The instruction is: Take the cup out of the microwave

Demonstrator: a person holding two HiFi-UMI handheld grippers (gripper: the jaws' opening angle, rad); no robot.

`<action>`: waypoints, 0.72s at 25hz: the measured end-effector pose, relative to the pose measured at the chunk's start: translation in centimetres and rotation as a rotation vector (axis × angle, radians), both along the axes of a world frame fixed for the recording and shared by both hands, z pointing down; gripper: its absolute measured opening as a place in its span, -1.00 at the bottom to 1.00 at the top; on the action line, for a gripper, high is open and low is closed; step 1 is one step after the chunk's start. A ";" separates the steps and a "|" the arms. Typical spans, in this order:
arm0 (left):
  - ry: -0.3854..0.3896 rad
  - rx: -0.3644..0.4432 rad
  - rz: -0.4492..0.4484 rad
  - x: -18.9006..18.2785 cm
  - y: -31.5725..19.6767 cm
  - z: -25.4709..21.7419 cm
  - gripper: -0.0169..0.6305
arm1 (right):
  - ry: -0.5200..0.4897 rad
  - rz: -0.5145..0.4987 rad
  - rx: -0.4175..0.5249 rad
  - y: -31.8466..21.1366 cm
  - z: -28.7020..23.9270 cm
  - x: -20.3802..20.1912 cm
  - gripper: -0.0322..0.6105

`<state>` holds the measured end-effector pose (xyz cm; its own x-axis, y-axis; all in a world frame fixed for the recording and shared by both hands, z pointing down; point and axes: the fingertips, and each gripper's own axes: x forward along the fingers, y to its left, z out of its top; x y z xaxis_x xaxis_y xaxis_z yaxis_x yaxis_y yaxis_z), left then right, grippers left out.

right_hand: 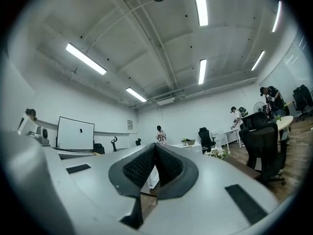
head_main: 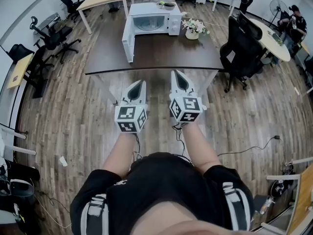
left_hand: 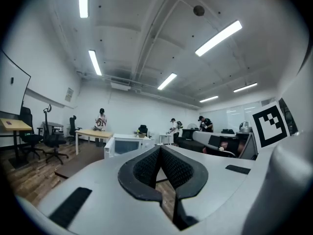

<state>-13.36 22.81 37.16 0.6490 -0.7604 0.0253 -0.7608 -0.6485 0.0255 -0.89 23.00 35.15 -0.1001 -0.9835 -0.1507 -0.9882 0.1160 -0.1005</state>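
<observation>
A white microwave stands at the far side of a dark table, its door swung open to the left. I cannot make out a cup inside it from here. Both grippers are held side by side in front of the table's near edge, well short of the microwave. My left gripper is shut with nothing between its pads. My right gripper is also shut and empty. The left gripper view shows its jaws meeting, with the microwave far behind them. In the right gripper view its jaws meet as well.
A vase of flowers sits on the table right of the microwave, and a bowl rests on top of it. A black office chair stands at the table's right end. More desks, chairs and people are at the room's back.
</observation>
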 end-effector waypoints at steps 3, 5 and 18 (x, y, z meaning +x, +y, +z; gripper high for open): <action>0.004 0.005 0.008 -0.8 -0.7 -0.1 -0.94 | 0.012 0.005 0.006 -0.6 -0.1 -1.0 -0.90; 0.005 0.009 0.017 -1.2 -1.3 -0.1 -0.94 | 0.013 0.011 0.004 -1.0 0.1 -1.6 -0.90; 0.001 0.024 0.035 -3.9 -5.7 0.9 -0.94 | 0.012 0.044 0.013 -5.5 0.7 -3.6 -0.90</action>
